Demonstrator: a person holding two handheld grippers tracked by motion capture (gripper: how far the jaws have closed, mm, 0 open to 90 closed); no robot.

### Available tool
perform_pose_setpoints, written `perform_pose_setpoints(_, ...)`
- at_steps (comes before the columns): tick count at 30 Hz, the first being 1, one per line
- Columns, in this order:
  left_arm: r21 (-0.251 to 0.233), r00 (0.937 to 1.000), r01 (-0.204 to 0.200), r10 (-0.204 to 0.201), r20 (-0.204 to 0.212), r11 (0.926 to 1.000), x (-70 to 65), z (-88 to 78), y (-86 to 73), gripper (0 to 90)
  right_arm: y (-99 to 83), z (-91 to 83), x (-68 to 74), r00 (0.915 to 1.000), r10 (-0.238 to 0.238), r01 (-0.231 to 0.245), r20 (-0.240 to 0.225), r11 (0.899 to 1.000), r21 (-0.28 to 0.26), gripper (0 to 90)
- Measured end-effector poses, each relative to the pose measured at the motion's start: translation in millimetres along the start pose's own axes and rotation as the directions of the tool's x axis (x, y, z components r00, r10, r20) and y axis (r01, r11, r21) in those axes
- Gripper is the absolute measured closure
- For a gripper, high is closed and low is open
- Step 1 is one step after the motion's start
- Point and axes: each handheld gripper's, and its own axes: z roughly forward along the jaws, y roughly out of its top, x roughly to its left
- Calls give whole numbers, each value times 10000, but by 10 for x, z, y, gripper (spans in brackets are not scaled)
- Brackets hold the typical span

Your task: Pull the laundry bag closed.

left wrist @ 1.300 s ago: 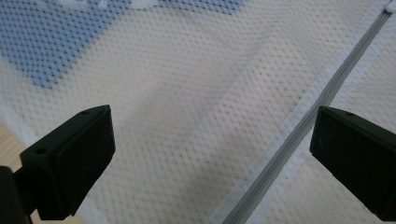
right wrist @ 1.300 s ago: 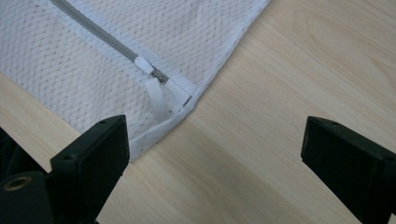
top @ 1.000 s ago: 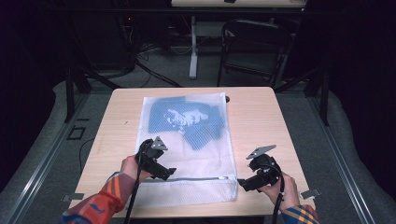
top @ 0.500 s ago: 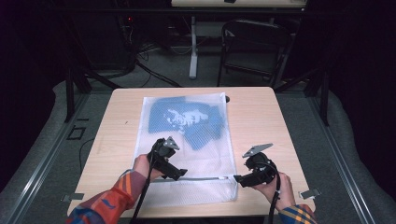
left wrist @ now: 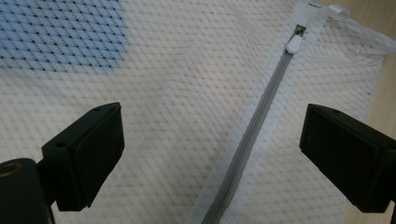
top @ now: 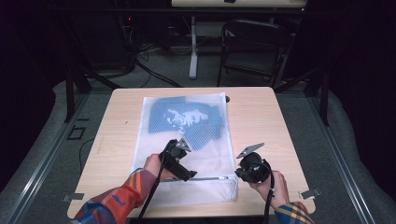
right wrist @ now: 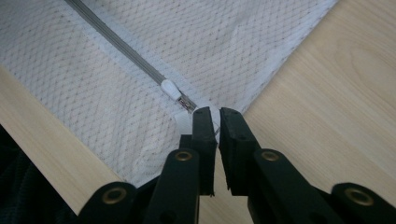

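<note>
Mesh bag, zip end pinched

High view: mesh bag (top: 187, 140) flat on table (top: 266, 116), blue cloth (top: 187, 119) inside.
Left gripper view: left gripper (left wrist: 212, 154) jaws wide apart over zip (left wrist: 261, 116), empty.
Right gripper view: right gripper (right wrist: 217, 122) closed on bag's corner tab (right wrist: 212, 116) beside zip pull (right wrist: 170, 88).

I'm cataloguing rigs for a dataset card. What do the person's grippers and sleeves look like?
Both the left gripper and the right gripper are black, each with a grey three-cornered plate on top and a trailing black cable. The sleeves are plaid in orange, blue and yellow.

My matt black jaws are pinching a white woven-mesh cloth bag (right wrist: 140, 70) with a grey zipper (left wrist: 261, 121), lying on a smooth pale wood table (right wrist: 336, 93).
</note>
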Motion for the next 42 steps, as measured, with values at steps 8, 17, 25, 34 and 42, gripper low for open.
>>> perform_pose_setpoints(8, 21, 9994, -172, 171, 286, 9998, -53, 105, 81, 85, 15, 103, 3, 9994, 113, -115, -324, 9999, -52, 900)
perform_pose_setpoints(17, -179, 9975, -501, 509, 482, 9986, -166, 267, 204, 149, 47, 251, 11, 9992, 4, 6, -392, 9997, 256, 900)
perform_pose_setpoints(25, -31, 9956, -727, 728, 587, 9973, -241, 433, 295, 150, 43, 337, 3, 9992, 30, -12, -409, 9991, 434, 900)
perform_pose_setpoints(34, -139, 9933, -857, 865, 760, 9962, -326, 587, 370, 225, 39, 407, -7, 9993, 7, 14, -376, 9984, 557, 900)
perform_pose_setpoints(42, -180, 9892, -1104, 1116, 947, 9937, -384, 719, 428, 300, 26, 486, -15, 9991, 73, -44, -408, 9976, 695, 900)
